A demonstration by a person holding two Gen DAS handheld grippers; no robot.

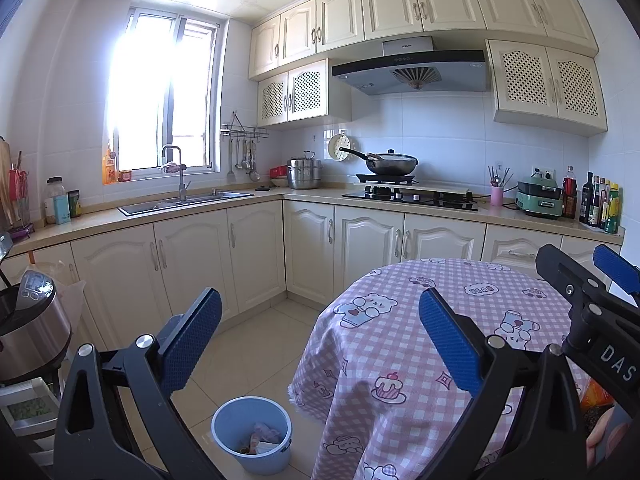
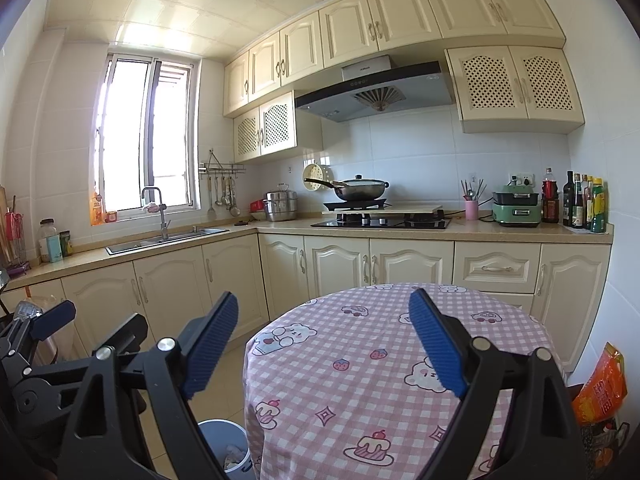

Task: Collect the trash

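"DAS" [image 1: 616, 364] reads on the right gripper's body (rest cut off). One blue bin [image 1: 252, 434] on the floor beside the round table [image 1: 400, 344], crumpled trash [image 1: 264, 438] inside it. Left gripper [image 1: 320, 340] spread wide, nothing between pads; right gripper [image 2: 324, 344] likewise. One wok [image 2: 362, 189], one steamer pot [image 2: 281, 205].

Checked cloth tablecloth [image 2: 360, 360], glossy plastic bin [image 1: 256, 464], ribbed tongs pads [image 1: 192, 340].
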